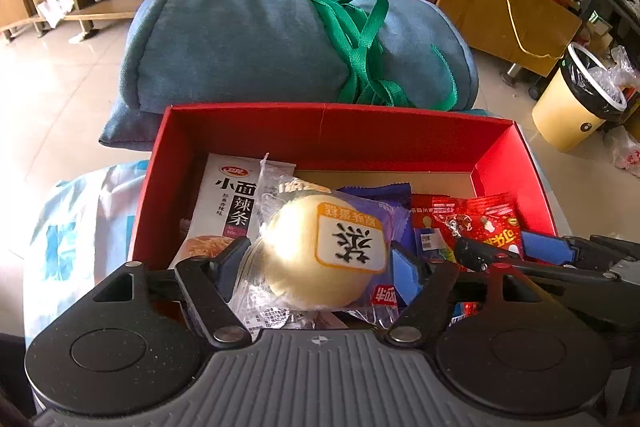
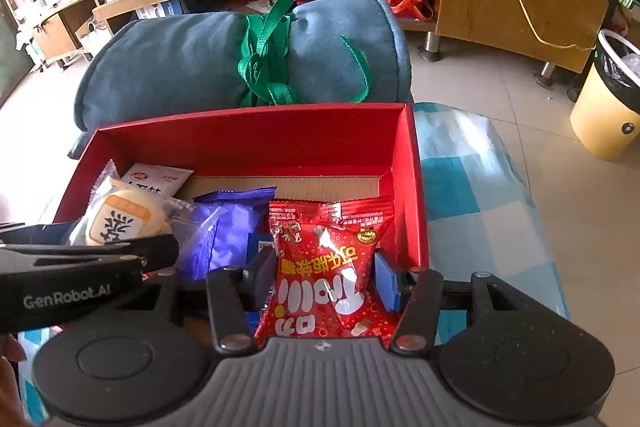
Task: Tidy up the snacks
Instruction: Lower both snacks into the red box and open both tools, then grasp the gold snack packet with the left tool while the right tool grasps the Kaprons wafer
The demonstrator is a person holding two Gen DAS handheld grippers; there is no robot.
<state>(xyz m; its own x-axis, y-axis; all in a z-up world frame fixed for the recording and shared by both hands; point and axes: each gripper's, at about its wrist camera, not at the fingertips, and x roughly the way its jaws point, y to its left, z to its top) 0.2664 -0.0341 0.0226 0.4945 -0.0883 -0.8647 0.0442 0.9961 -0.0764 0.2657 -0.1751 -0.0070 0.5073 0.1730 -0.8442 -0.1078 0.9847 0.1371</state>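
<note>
red box (image 1: 340,131): open-topped, straight ahead of both pairs of jaws, on a blue-and-white checked surface (image 2: 472,187) — already holding several snacks
round pastry (image 1: 316,255): pale, in a clear wrapper with a yellow-edged label, between the left gripper (image 1: 316,263) jaws; jaws about half open, and whether the pads press on the wrapper I cannot tell — it looks set down or nearly so
red candy packet (image 2: 324,267): between the right gripper (image 2: 324,279) jaws, which are closed in on its sides; it sits low against the box's right wall
purple packet (image 2: 228,227): lying in the box between the two grippers
white spicy-strip packet (image 1: 228,203): in the box, beyond the left jaws
blue cushion (image 1: 280,43): behind the box, with green straps (image 1: 360,51) over it
progress: judged well along — no loose snacks show outside the box; what seems left is letting go of these two packets
</note>
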